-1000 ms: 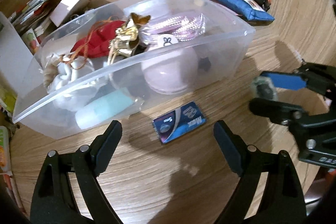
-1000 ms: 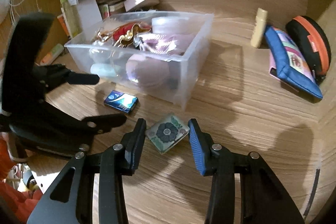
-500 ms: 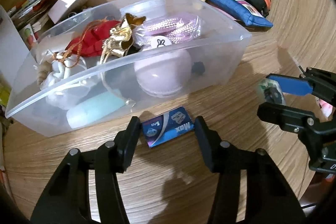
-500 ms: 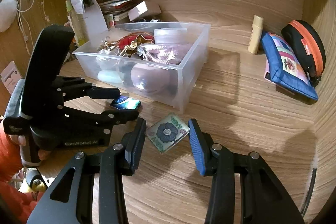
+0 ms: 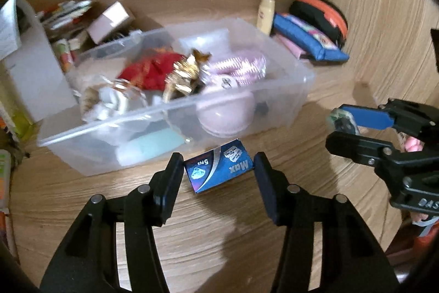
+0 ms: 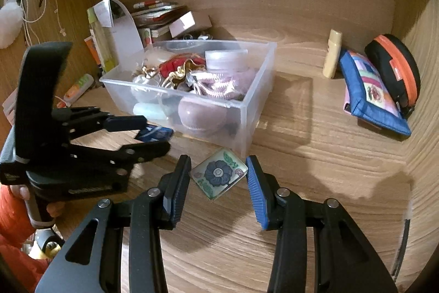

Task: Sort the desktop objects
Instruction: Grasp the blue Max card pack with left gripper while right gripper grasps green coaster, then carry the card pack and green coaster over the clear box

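My left gripper [image 5: 218, 159] is shut on a small blue box [image 5: 219, 169] printed "Max", which it holds just above the wooden desk in front of the clear plastic bin [image 5: 164, 111]. The right wrist view shows that gripper [image 6: 155, 134] from the side, with the blue box [image 6: 153, 133] pinched between its fingers. My right gripper [image 6: 218, 164] is shut on a square glass tile [image 6: 218, 174] with a dark flower, near the bin's front corner [image 6: 255, 100]. In the left wrist view the right gripper [image 5: 337, 125] holds the tile [image 5: 341, 122] at the right.
The bin holds a red pouch, gold trinkets, pink cord and a lilac round case. A blue pouch [image 6: 370, 92], a black and orange case [image 6: 395, 67] and a cream tube [image 6: 332, 56] lie back right. Books and boxes [image 6: 162, 15] are stacked back left. An orange sleeve [image 6: 16, 216] is at the left.
My left gripper's jaws came together on the blue box and lifted it a little off the desk. The right gripper kept its hold on the tile.
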`<state>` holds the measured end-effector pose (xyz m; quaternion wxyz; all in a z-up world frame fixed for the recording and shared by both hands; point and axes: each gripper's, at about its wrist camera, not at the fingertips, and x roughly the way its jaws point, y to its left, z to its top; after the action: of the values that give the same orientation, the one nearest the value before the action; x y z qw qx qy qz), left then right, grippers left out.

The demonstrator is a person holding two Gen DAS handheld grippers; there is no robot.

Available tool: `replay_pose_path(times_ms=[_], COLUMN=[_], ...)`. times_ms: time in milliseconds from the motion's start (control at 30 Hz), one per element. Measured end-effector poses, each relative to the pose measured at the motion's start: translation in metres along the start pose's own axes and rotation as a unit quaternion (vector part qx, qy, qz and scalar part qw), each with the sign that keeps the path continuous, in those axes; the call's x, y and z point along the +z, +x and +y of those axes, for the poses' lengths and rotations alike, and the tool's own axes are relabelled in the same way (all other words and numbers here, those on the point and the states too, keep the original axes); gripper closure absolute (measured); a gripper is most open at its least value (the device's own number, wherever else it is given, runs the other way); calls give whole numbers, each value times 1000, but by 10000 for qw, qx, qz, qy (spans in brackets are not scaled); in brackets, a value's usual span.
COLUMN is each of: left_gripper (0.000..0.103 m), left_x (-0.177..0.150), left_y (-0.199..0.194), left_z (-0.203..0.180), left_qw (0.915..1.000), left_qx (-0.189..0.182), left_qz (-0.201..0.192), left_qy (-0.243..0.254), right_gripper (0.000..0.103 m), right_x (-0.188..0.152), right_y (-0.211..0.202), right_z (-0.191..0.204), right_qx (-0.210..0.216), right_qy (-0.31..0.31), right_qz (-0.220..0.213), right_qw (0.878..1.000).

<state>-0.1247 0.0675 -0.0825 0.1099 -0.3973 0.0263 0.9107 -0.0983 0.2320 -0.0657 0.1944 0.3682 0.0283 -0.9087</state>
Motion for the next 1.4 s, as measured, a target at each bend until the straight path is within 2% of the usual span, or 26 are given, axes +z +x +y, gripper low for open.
replay_pose_path(times_ms=[233, 467, 800, 1033, 1400], left_gripper=[51, 51, 51, 51, 51], left_x=[6, 15, 29, 37, 48], left_y=[-37, -74, -99, -93, -48], left_z=[31, 72, 118, 128, 123], left_qw=[9983, 9932, 9846, 9843, 9899], left_qx=[106, 246, 489, 469, 246], left_qz=[-449, -889, -1290, -1293, -923], left_qy=[-348, -710, -1069, -1103, -1051], right_gripper=[65, 65, 65, 65, 65], right_x=[16, 37, 70, 84, 91], right_y=[-13, -20, -22, -3, 43], right_z=[13, 20, 20, 13, 5], right_qx=[-61, -106, -19, -25, -83], right_qy=[-161, -106, -25, 41, 19], right_qz=[-235, -509, -902, -827, -372], right_qw=[9996, 9986, 9959, 9966, 9993])
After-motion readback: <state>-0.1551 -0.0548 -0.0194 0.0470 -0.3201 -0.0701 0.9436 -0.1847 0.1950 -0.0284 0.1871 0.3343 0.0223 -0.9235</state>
